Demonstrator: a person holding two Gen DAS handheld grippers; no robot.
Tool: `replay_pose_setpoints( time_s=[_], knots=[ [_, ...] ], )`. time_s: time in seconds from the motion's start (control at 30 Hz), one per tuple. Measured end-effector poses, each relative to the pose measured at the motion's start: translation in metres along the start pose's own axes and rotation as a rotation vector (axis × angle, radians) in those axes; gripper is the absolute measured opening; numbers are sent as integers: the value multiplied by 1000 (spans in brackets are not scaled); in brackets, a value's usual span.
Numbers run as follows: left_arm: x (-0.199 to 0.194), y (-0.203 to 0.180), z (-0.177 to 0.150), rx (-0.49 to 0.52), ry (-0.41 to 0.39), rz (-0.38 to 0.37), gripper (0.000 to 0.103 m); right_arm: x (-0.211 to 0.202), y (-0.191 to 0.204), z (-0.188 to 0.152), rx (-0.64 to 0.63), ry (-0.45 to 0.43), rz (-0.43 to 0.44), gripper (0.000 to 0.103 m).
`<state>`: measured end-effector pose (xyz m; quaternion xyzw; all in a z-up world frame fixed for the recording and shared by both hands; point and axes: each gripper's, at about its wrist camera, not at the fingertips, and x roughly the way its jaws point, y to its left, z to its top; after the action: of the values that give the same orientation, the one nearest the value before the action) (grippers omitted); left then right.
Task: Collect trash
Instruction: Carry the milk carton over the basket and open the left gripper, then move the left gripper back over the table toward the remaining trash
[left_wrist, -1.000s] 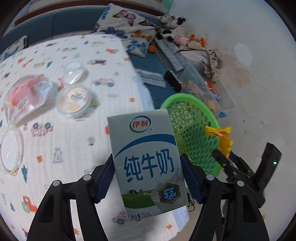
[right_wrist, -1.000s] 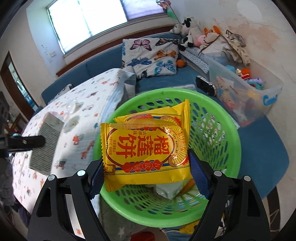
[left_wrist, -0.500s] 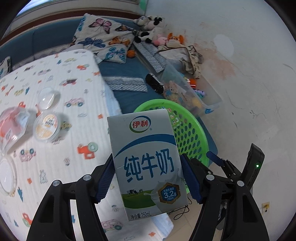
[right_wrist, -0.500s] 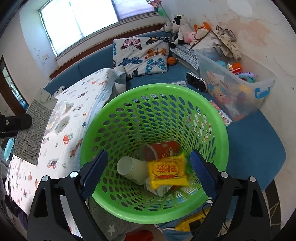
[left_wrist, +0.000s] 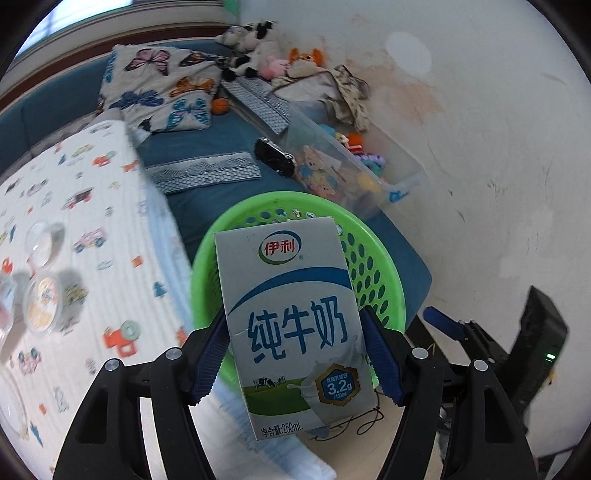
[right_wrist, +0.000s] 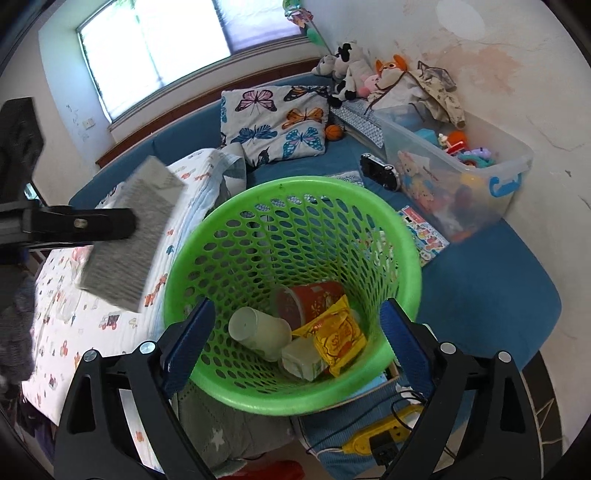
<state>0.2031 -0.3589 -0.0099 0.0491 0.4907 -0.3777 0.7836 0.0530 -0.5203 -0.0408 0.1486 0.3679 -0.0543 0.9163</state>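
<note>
My left gripper (left_wrist: 295, 354) is shut on a grey-and-blue milk carton (left_wrist: 291, 317), held upright above the near left rim of the green mesh basket (left_wrist: 373, 258). The carton also shows in the right wrist view (right_wrist: 136, 229), left of the basket (right_wrist: 236, 206). My right gripper (right_wrist: 291, 347) is open and empty over the basket's near rim. Inside the basket lie a yellow snack packet (right_wrist: 338, 336), a white cup (right_wrist: 258, 330), a red cup (right_wrist: 306, 297) and a pale carton (right_wrist: 303, 358).
A bed with a car-print sheet (left_wrist: 92, 206) holds a round yoghurt tub (left_wrist: 42, 302) and a clear lid (left_wrist: 44, 242). A clear toy bin (right_wrist: 454, 173), butterfly pillow (right_wrist: 277, 122) and black gadget (right_wrist: 378, 171) sit behind the basket. A yellow power strip (right_wrist: 376, 437) lies on the floor.
My right gripper opened and the yellow snack packet dropped into the basket, where it has settled. My left gripper carried the milk carton rightward, toward and over the basket.
</note>
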Motion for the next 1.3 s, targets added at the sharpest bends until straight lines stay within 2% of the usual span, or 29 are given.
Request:
replay_pose_setpoints(
  time_s=[0.43,0.47,0.53,0.63,0.7,0.83,1.0,1.13,1.3],
  knots=[
    [52,-44,13,108,63,-31,68,-26,-19,-21,21,-14,-50,90],
    [54,-46,13,115,66,-32,69,-28,-20,-24,27,-15,-49,90],
    [60,-49,13,133,65,-46,77,-29,-23,-27,37,-14,-46,90],
    [60,-50,9,149,54,-84,79,-30,-23,-30,40,-12,-46,90],
    [60,-48,5,151,54,-82,79,-30,-23,-32,42,-11,-44,90],
    [49,-39,-3,132,42,-86,79,-32,-19,-32,41,-17,-31,90],
    [21,-26,-14,136,-14,-61,79,-33,-8,-30,16,-21,-8,90],
    [-6,-13,-28,138,-62,-19,79,-35,5,-26,-8,-29,17,90],
    [-36,20,-48,75,-107,31,79,-35,31,-20,-59,-37,50,90]
  ],
)
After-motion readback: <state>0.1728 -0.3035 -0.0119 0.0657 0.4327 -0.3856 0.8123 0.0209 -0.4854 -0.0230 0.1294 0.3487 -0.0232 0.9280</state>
